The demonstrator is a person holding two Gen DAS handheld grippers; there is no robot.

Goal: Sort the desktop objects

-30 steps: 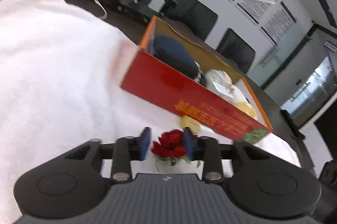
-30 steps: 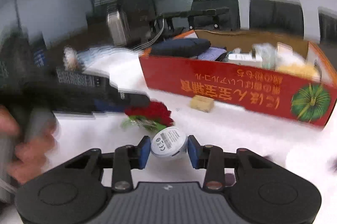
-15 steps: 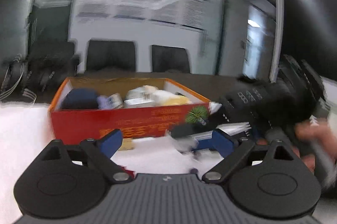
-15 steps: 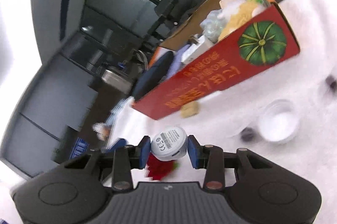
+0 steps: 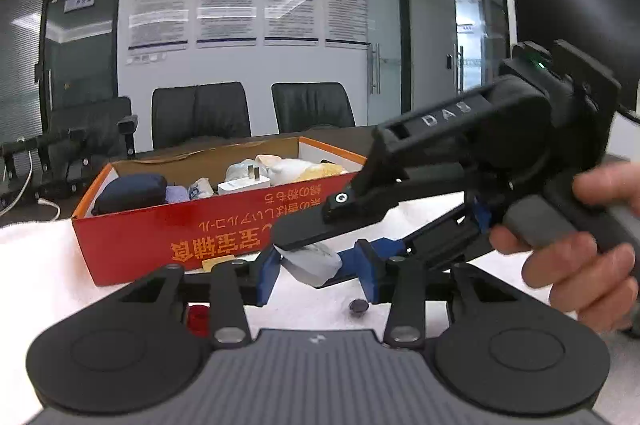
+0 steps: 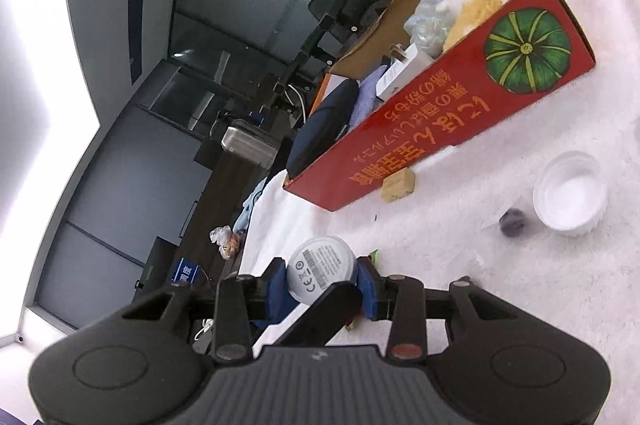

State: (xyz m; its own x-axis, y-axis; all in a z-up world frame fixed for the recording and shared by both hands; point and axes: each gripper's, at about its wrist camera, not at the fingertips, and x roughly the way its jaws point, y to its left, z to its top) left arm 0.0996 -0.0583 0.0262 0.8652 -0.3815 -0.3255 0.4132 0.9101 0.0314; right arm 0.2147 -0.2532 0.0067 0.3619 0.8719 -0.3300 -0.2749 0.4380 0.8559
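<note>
White fleecy cloth, red box with pumpkin print, right gripper clamping CE-marked white puck, left gripper closing around it.

1. We see four framed notice boards on the white wall.
2. Below them stand black office chairs behind a dark table.
3. A glass door with a long handle stands right of them.
4. A metal case sits on the dark table.
</note>
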